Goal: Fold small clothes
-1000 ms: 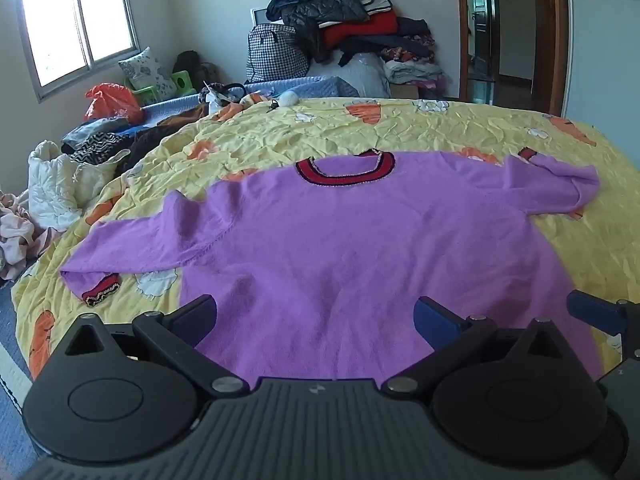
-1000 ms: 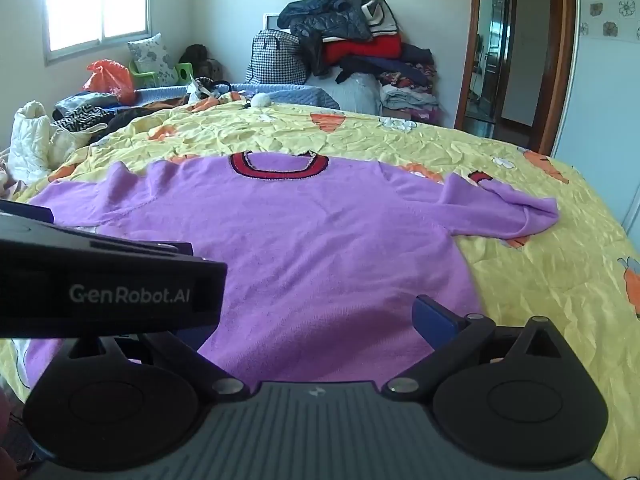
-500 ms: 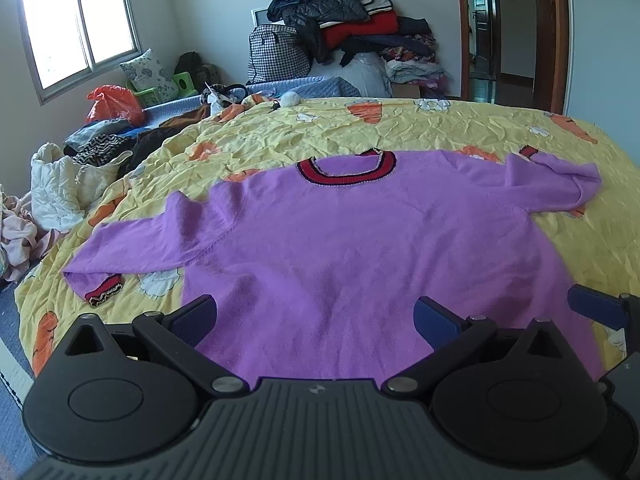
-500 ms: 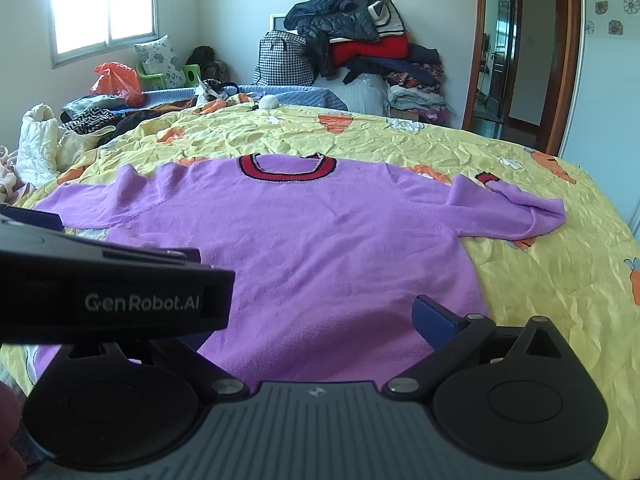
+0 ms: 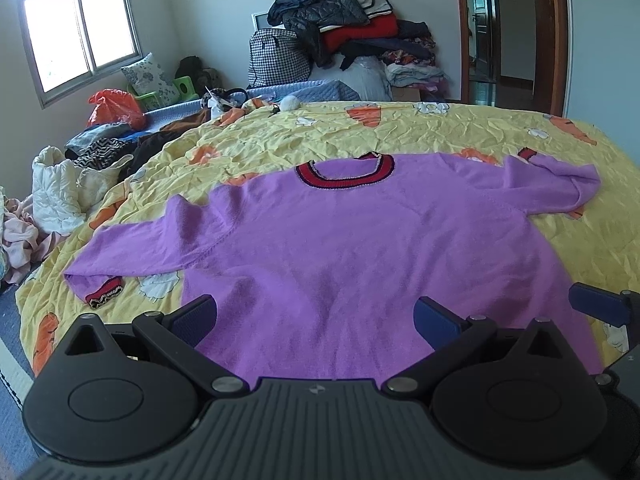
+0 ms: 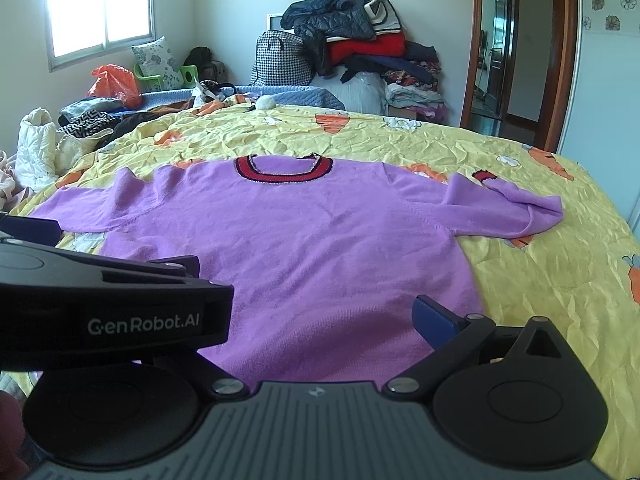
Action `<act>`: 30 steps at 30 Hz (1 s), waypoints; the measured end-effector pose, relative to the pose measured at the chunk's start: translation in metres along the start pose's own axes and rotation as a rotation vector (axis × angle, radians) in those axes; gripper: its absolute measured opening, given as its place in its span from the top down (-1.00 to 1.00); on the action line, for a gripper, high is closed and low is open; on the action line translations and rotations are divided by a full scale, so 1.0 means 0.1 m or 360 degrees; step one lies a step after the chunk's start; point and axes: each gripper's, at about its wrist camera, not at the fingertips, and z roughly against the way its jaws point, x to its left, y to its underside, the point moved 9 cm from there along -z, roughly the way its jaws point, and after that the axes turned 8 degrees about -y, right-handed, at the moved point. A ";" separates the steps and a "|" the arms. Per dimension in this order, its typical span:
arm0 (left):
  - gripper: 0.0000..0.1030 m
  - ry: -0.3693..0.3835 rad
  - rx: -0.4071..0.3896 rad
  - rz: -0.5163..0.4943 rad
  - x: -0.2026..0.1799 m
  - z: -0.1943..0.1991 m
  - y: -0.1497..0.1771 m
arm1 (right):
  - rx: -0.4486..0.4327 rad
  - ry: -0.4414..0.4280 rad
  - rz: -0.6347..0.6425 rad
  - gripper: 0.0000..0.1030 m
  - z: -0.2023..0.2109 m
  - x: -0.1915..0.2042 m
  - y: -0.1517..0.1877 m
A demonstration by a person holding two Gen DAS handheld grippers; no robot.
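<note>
A purple sweater (image 5: 340, 240) with a red and dark striped collar (image 5: 344, 176) lies flat, front up, on the yellow carrot-print bedsheet (image 5: 440, 128). Its left sleeve stretches out sideways and ends in a striped cuff (image 5: 105, 295). The right sleeve (image 5: 560, 188) is doubled back on itself. My left gripper (image 5: 316, 316) hovers open over the hem, holding nothing. My right gripper (image 6: 316, 316) is open too, over the hem of the sweater (image 6: 320, 240). Its left finger is hidden behind the left gripper's body (image 6: 120, 312), which is close alongside.
A tall pile of clothes and a checked bag (image 5: 352, 40) stand beyond the bed's far edge. White quilted bedding (image 5: 60, 192) and an orange bag (image 5: 114, 108) lie left of the bed. An open doorway (image 5: 504, 32) is at the back right.
Both grippers have drifted slightly, so the sweater sits a little differently in each view. The sweater itself has not moved, and both grippers stay open.
</note>
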 end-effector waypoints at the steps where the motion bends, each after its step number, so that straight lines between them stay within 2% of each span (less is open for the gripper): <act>1: -1.00 0.0000 0.0000 0.0001 0.00 0.00 0.00 | -0.0003 -0.0004 -0.0003 -1.00 0.00 0.00 0.00; 30: -1.00 -0.0029 0.0019 0.0070 0.06 -0.01 0.02 | 0.0028 0.0009 -0.0069 -1.00 -0.03 -0.08 0.05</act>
